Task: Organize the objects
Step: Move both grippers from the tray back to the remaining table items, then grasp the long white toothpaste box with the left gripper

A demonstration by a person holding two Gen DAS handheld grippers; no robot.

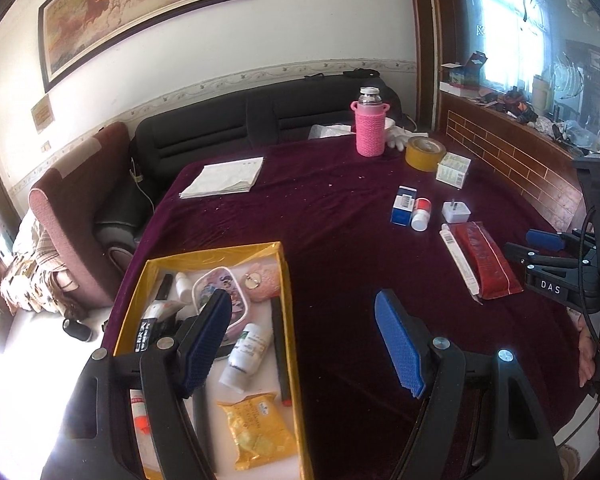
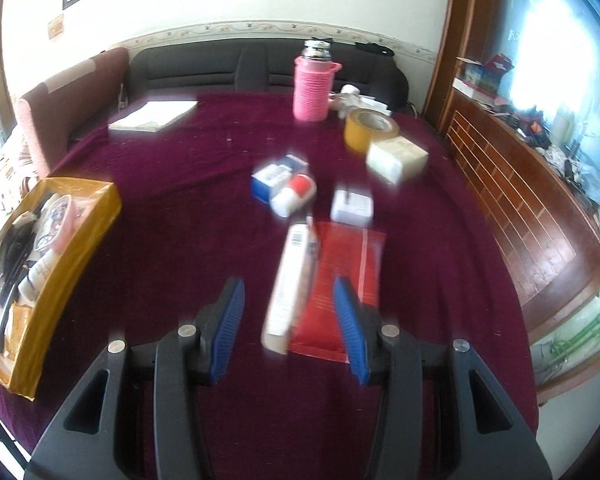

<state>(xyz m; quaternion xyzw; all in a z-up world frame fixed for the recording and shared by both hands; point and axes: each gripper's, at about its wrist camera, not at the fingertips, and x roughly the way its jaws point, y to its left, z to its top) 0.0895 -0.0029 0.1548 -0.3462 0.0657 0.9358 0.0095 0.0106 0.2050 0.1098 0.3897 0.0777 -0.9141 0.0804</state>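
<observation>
While both grippers hang over the maroon tablecloth (image 1: 340, 280), neither holds anything. Left gripper (image 1: 312, 344): jaws wide apart, empty, left pad over the yellow tray (image 1: 290, 320), which already has a white bottle (image 1: 246, 356) and yellow packet (image 1: 256, 428) in it. Right gripper (image 2: 290, 328): jaws partly open, empty, above the long white box (image 2: 292, 284) and red packet (image 2: 340, 276). Blue box (image 1: 403, 205) and white charger (image 1: 456, 211) lie loose mid-table.

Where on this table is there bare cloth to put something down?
The widest bare cloth lies between the yellow box and the red pouch, running back toward the papers. Cloth near the table's front edge also looks clear. It is crowded on the right: pink bottle, tape, small cartons and a pill bottle cluster there.
</observation>
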